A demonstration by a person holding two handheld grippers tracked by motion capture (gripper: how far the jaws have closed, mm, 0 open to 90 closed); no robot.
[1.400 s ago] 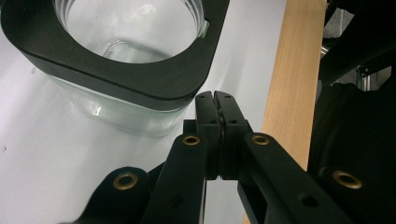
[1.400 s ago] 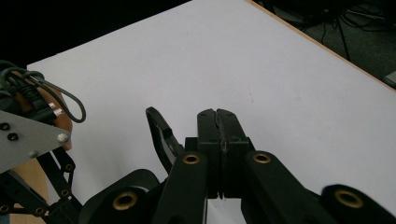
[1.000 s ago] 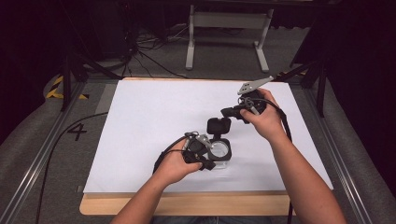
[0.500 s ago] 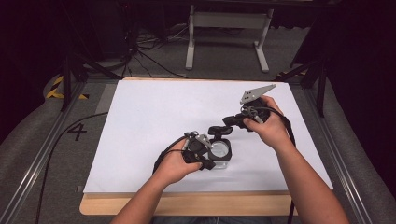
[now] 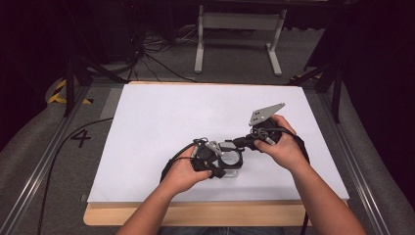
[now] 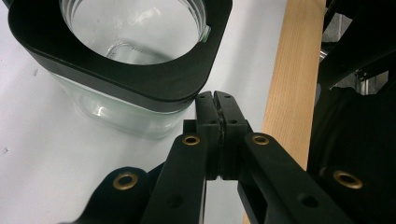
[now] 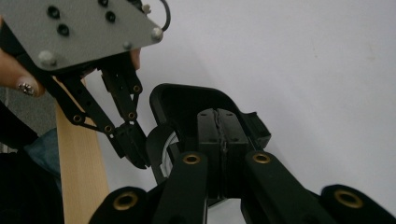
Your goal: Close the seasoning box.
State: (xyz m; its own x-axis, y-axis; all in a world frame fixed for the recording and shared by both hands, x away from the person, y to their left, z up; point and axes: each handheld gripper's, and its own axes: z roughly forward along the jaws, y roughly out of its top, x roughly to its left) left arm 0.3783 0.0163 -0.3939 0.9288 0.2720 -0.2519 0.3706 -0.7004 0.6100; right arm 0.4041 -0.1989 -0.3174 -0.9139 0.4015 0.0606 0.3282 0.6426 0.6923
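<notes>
Clear glass jar with its black squared collar (image 5: 230, 159) sits near the white desk's (image 5: 161, 122) front edge; the right tool (image 5: 241, 142), clenched empty, has swung down to its rim, beside the clenched left tool (image 5: 219, 172).

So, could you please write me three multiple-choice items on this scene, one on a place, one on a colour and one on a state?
1. Where is the glass jar?
A. between the two grippers on the white sheet
B. on the floor
C. on the far edge

2. What colour is the jar's collar?
A. red
B. black
C. white

3. How do the left gripper's jaws stand?
A. wide open
B. around the jar
C. closed together

A: high view shows it between both hands.
B: the collar is black.
C: its jaws meet beside the jar.
</notes>
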